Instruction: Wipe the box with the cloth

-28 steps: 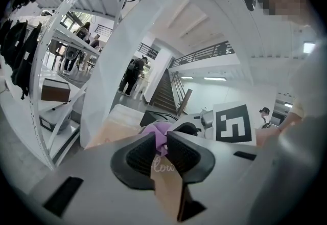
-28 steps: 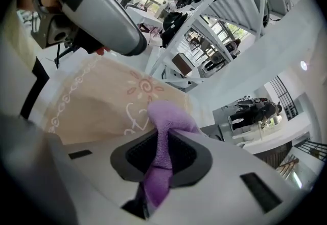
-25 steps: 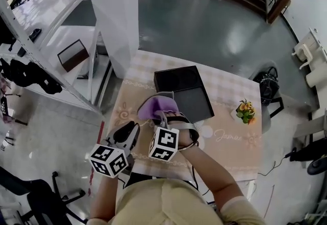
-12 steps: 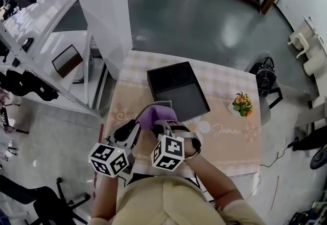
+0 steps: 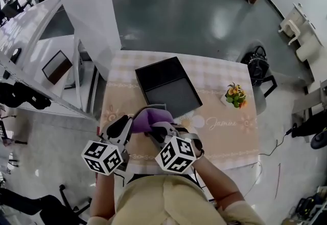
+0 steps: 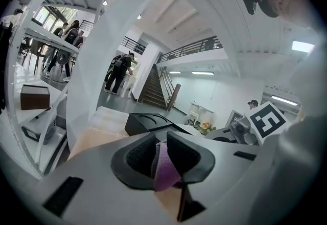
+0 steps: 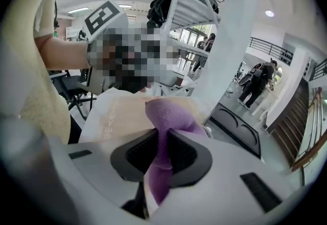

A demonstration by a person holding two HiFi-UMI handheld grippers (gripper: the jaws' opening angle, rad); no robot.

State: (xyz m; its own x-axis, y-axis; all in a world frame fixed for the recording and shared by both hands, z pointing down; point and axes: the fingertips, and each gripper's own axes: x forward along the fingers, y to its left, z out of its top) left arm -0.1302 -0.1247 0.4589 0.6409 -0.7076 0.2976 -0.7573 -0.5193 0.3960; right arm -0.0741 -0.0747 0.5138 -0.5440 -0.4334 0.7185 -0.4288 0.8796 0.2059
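A purple cloth [image 5: 149, 118] hangs bunched between both grippers, just above the table's near left part. My left gripper [image 5: 127, 123] is shut on one end of the cloth [image 6: 164, 166]. My right gripper [image 5: 156, 128] is shut on the other end of the cloth [image 7: 162, 139], a fold sticking out past its jaws. The black open box [image 5: 166, 87] lies flat on the table beyond the cloth, with two shallow halves. It also shows as the box [image 6: 148, 122] ahead of the left jaws and as the box [image 7: 236, 129] to the right of the right jaws.
A pink checked tablecloth covers the table [image 5: 225, 132]. A small pot of flowers [image 5: 233, 94] stands at its right side. A white pillar [image 5: 84, 4] and white shelving [image 5: 30, 60] stand close at the left. People stand far off near a staircase [image 6: 153, 88].
Both grippers have drawn back toward me with the cloth, away from the box. The cloth now hangs over the table's near left part. The right gripper has rolled.
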